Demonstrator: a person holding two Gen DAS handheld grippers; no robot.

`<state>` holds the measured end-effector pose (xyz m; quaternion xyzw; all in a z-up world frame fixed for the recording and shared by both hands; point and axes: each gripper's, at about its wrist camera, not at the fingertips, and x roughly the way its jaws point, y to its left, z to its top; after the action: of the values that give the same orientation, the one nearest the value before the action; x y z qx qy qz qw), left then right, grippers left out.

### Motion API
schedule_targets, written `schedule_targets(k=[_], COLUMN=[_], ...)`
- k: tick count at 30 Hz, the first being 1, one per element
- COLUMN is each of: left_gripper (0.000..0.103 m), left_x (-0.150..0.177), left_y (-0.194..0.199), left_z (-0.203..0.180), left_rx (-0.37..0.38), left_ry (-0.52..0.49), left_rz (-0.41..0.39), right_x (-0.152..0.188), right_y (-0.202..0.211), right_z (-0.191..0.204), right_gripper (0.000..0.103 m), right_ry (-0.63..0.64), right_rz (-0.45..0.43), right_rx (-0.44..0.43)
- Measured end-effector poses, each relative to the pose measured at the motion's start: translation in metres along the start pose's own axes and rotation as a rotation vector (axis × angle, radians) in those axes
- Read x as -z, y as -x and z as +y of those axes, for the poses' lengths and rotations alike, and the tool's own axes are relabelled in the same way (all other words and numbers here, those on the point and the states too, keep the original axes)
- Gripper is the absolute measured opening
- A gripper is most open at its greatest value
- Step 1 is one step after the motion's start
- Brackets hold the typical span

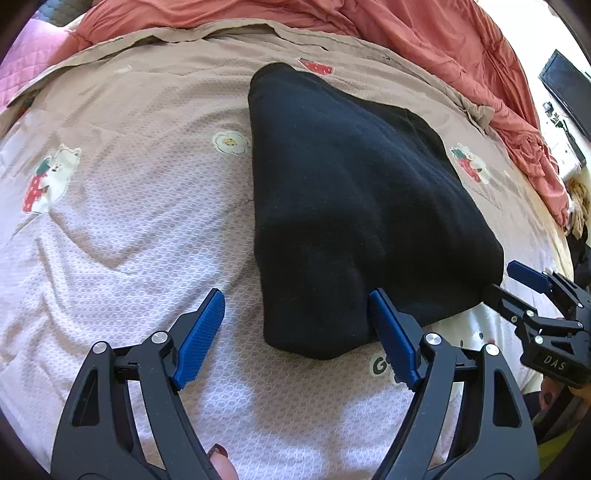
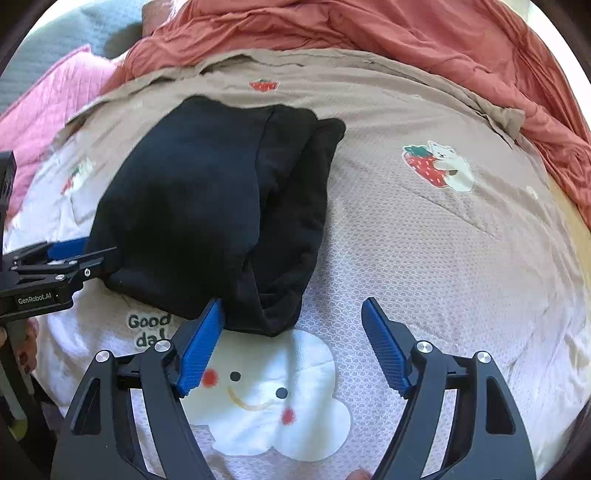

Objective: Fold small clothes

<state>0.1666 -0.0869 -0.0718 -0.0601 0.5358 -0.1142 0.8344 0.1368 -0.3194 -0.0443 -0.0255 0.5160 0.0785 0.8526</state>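
- One black garment point(image 1: 354, 206), already folded into a thick wedge, lies on the printed bedspread point(image 1: 122, 229) of the bed; no second item of small clothing shows in either view.
- Long axis: in the left wrist view it runs from a narrow far end at about 12 o'clock to a broad near hem toward 5 o'clock. In the right wrist view the same garment point(image 2: 207, 206) runs from 12 o'clock down to 6, with a doubled layer showing along its 3 o'clock edge.
- Left gripper point(image 1: 297, 332): fingers spread wide, clamped on nothing. The near corner of the garment sits between them; the 3 o'clock finger touches or just overlaps the hem, while the 9 o'clock finger stands on bare bedspread.
- Right gripper point(image 2: 293, 341): fingers likewise apart and empty. Its 9 o'clock finger meets the garment's near corner; its 3 o'clock finger is over the cloud print point(image 2: 273, 398), clear of the cloth.
- Bearing: the garment lies ahead of both grippers, to 1 o'clock of the left and 11 o'clock of the right, so each holds station at one near corner, about equally close.
- Judgement: the coming move turns on that near hem, with each gripper closing on its own corner, or both pressing the fold flat.
- Background: red quilt point(image 2: 369, 33) bunched at the far edge.
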Motion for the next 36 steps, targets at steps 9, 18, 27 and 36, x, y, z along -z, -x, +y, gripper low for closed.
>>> schedule_targets(k=[9,18,27,36], left_gripper=[0.083,0.093,0.093,0.093], left_x=[-0.007,-0.006,0.008,0.048], left_y=[0.020,0.057,0.098,0.119], left_z=[0.008,0.004,0.005,0.018], left_rx=[-0.012,-0.067,-0.083,-0.115], left_ry=[0.041,0.014,-0.002,-0.031], left_rz=[-0.027,-0.106,-0.187,-0.201], right_x=[0.003,0.011,0.031,0.058], right_y=[0.033,0.071,0.108,0.121], right_z=[-0.026,-0.018,0.005,0.034], right_gripper=[0.095,0.098,0.098,0.098], right_ry=[-0.164,-0.178,-0.157,-0.150], right_rz=[-0.165,-0.339,-0.441,-0.357], right_rx=[-0.009,-0.017,0.040,0.148])
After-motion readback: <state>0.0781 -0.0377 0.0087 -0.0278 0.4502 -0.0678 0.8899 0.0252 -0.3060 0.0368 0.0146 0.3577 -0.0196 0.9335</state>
